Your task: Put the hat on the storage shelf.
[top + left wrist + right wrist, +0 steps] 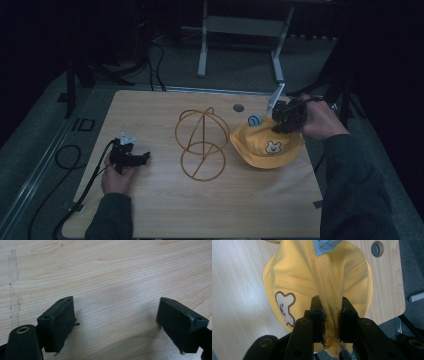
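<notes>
A yellow child's hat [265,145] with a white bear patch [273,147] and a blue tab [255,120] lies at the right of the wooden table [150,210]. My right gripper [284,120] is shut on a pinched fold of the hat's crown; in the right gripper view the yellow hat [312,277] is squeezed between the jaws of that gripper [331,315]. A gold wire hat stand [201,142] rises at the table's middle. My left gripper [142,159] rests low at the left, open; in the left gripper view its fingers [60,322] stand wide over bare wood.
A round cable hole [238,107] sits in the table near the back, just left of the hat. A black cable [70,150] trails off the table's left side. A grey frame [240,30] stands on the floor beyond the table.
</notes>
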The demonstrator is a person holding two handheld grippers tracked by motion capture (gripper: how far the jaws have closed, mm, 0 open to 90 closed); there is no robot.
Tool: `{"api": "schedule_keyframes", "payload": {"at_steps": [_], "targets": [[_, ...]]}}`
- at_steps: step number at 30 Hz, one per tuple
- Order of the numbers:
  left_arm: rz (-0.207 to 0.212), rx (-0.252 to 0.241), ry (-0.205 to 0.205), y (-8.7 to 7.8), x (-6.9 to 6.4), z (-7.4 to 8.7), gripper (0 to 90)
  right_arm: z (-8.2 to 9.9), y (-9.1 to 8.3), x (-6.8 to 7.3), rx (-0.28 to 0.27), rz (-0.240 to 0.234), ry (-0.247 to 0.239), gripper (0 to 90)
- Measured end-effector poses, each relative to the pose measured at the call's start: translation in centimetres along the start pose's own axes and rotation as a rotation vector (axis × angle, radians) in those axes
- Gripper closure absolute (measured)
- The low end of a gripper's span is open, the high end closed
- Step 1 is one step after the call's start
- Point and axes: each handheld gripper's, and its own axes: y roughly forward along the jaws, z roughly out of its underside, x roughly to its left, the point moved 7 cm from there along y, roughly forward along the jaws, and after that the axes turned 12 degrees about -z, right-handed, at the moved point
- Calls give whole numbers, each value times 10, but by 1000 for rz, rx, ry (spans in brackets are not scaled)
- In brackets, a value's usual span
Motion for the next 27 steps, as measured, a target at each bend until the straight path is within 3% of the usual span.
{"api": "schedule_keyframes", "payload": {"at_steps": [5, 15, 27], "targets": [[0, 0, 0, 0, 0, 0, 152, -1, -12, 1, -51, -2, 1, 768], [0, 0, 0, 0, 0, 0, 152, -2, -30, 4, -94, 6, -14, 768], [0, 0, 0, 0, 0, 0, 152, 6, -42, 6, -171, -5, 0, 770]]}}
